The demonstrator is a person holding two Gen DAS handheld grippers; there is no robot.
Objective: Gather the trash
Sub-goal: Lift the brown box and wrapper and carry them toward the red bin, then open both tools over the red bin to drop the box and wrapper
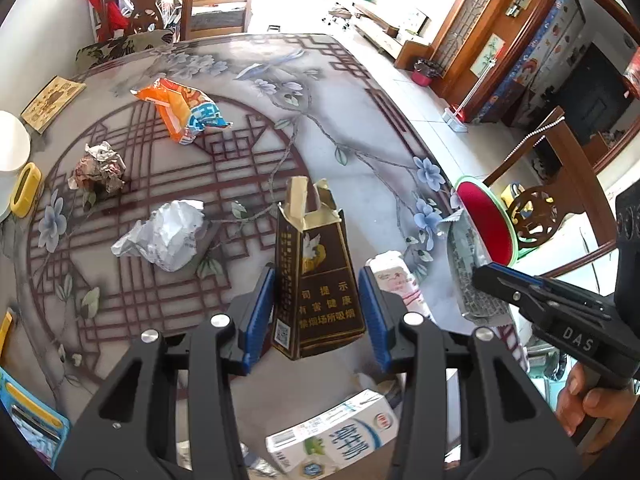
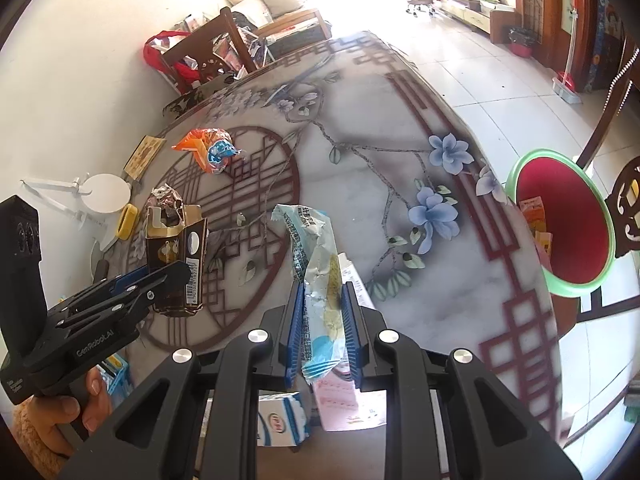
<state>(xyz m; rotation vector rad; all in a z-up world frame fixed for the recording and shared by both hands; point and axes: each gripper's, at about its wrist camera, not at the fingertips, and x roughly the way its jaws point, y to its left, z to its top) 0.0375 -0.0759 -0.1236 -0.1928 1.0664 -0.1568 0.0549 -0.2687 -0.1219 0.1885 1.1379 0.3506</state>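
My left gripper holds a torn brown cigarette pack upright above the patterned table; it also shows in the right wrist view. My right gripper is shut on a crumpled blue-white wrapper, also seen in the left wrist view. A red bin with a green rim stands off the table's right edge. On the table lie an orange snack bag, a crumpled foil ball and a white crumpled paper.
A milk carton and a pink-white carton lie near the front edge. A white round stand and a yellow object sit at the left. Wooden chairs surround the table.
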